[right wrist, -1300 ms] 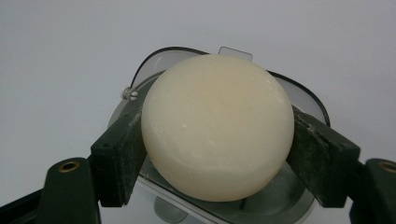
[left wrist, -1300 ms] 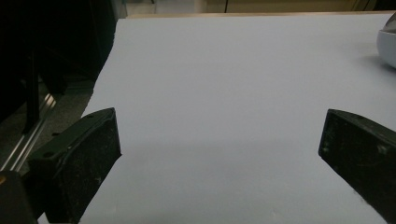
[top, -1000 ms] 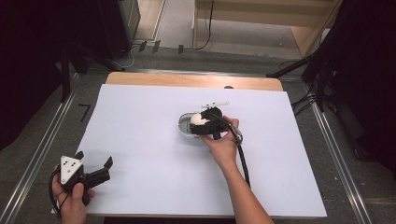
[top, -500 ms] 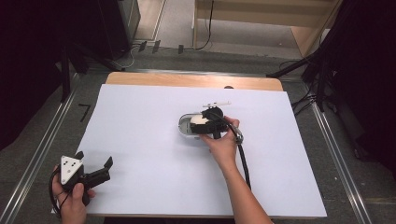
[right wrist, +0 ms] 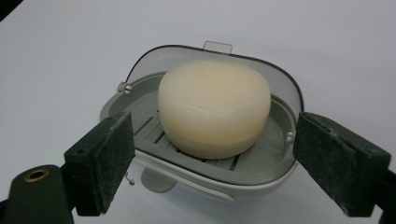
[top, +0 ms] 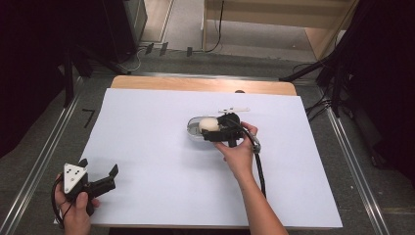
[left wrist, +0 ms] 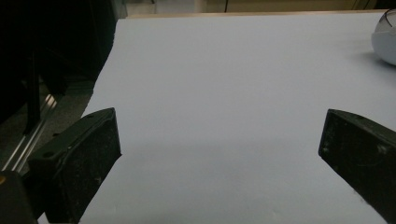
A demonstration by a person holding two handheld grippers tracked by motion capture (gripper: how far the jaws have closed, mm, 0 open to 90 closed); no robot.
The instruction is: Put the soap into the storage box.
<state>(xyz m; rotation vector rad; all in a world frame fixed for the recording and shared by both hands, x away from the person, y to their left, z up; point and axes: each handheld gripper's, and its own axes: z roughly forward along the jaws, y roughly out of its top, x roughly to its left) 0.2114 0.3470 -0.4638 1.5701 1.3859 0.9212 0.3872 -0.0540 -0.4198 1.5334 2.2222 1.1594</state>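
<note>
Sitting in its soap dish, soap bar btwn open right tool jaws.

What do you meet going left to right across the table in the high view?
Left tool, held at the near left corner → white sheet → soap dish with the soap bar in it → right tool at the dish, jaws just opened, clear of the soap.

white-covered table bears a soap dish.

We see a round cream soap lying flat on the slatted grey tray of an open soap box, lid raised behind it.
</note>
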